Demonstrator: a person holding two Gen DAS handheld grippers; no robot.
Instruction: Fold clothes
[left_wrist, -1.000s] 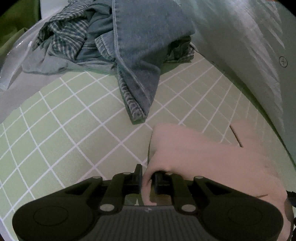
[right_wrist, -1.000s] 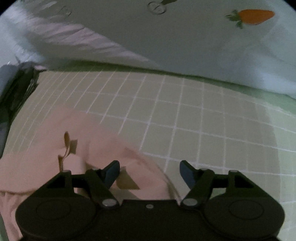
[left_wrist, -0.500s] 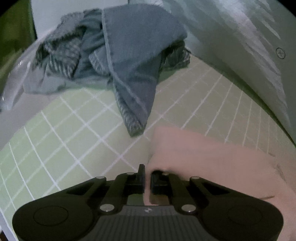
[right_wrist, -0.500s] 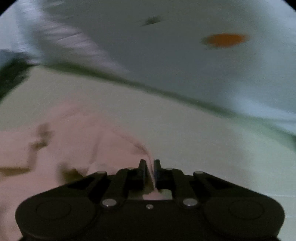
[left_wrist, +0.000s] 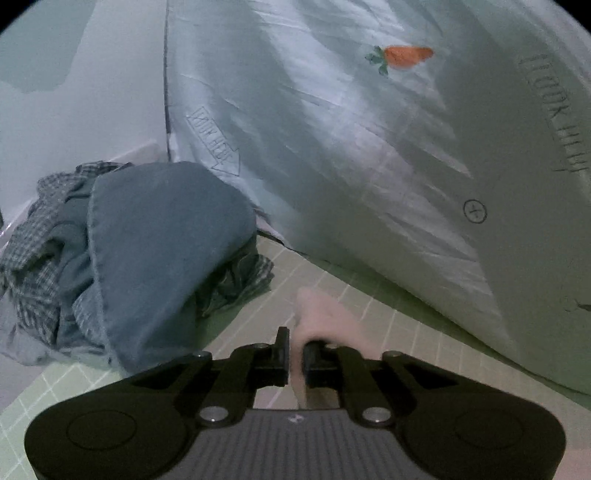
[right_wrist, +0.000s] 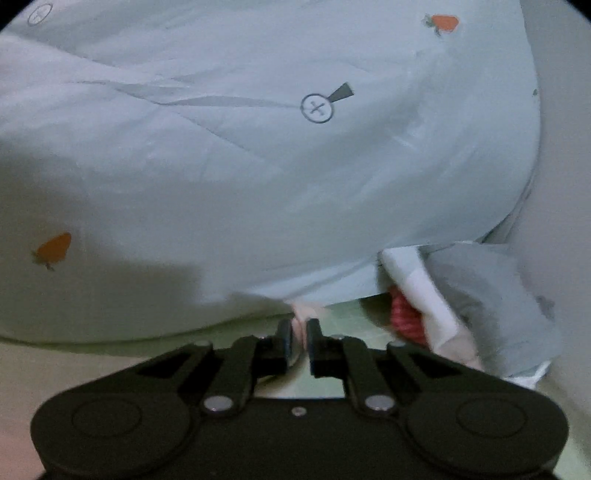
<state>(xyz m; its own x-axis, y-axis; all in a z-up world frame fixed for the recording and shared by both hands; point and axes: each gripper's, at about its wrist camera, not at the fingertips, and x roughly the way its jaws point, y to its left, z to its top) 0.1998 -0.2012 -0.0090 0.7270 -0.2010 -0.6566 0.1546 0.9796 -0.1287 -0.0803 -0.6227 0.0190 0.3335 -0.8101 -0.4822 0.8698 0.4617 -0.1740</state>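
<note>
- Left claw (left_wrist: 294, 352) is clamped on a fold of the pink cloth (left_wrist: 325, 317); the cloth rises from between the jaws, above the green grid sheet (left_wrist: 369, 314).
- Right claw (right_wrist: 298, 338) is also pinched on the pink cloth (right_wrist: 306, 308), with only a small bit of it visible past the tips.
- Clothes pile (left_wrist: 122, 258) is just left of the left claw: a blue denim piece on top, plaid fabric under it.
- Pale quilt (left_wrist: 351, 147) with carrot prints looms right behind both claws, close to the cloth.
- Right view: grey and white fabric (right_wrist: 480, 295) bunched at right, something red (right_wrist: 402, 314) under it; can't tell what it is.
</note>
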